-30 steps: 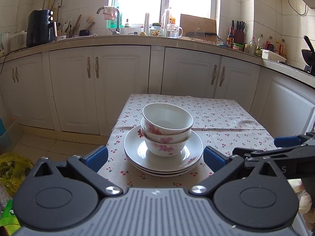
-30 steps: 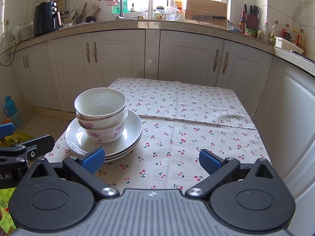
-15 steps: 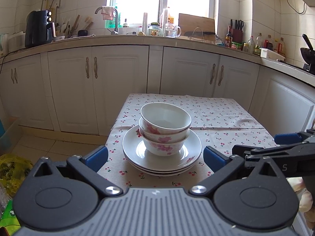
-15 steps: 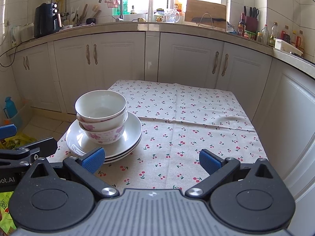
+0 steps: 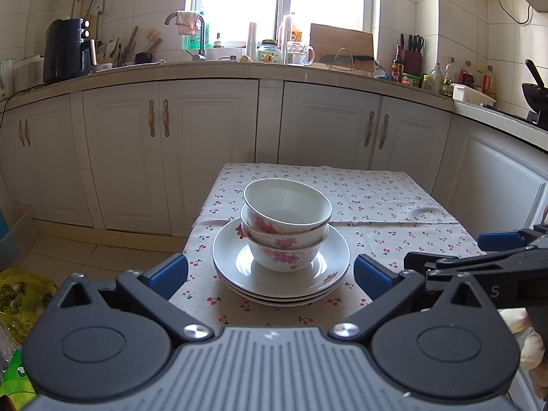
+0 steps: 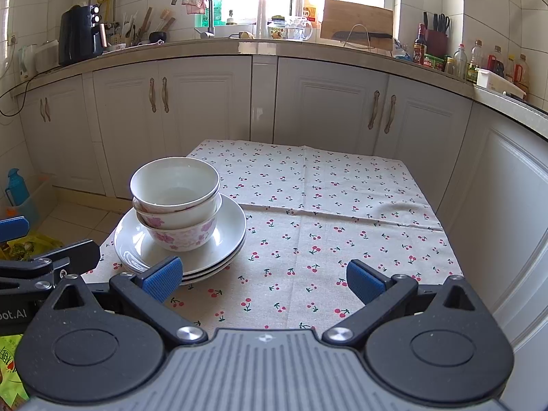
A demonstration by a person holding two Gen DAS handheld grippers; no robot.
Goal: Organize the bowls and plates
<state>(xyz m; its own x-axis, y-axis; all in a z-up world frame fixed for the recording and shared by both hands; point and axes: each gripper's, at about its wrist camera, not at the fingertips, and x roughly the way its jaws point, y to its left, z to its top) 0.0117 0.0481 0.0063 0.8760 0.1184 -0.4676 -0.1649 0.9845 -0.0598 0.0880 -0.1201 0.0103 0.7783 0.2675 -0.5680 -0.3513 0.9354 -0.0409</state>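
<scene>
Nearest me, my left gripper point(image 5: 270, 274) has its jaws spread wide with nothing between them, and it is lined up on the stack. My right gripper point(image 6: 263, 279) is just as wide and just as bare, pointing at bare cloth point(image 6: 308, 219) to the right of the stack. Neither touches any crockery.

Just past the left gripper, on the near left part of the surface point(image 5: 394, 212), sit the plates point(image 5: 281, 274): I count three nested rims, flat and level. On them stand the bowls point(image 5: 286, 226), nested upright; I make out two for sure, perhaps a third between them.

I judge all of it to be glazed ceramic: stiff, fairly heavy as a stack, slick under the pads, and quick to chip if knocked or dropped. I would not lift the lot at once. The top bowl point(image 6: 174, 186) looks the easiest piece, and I would pinch its rim wall, one finger inside and one outside, then lift straight up so the bowl beneath does not drag along. The plates offer only thin rims, so I would take an edge that overhangs its neighbour and steady it with the other gripper.

Further off there is only open cloth, then the cabinets point(image 5: 205, 144).
</scene>
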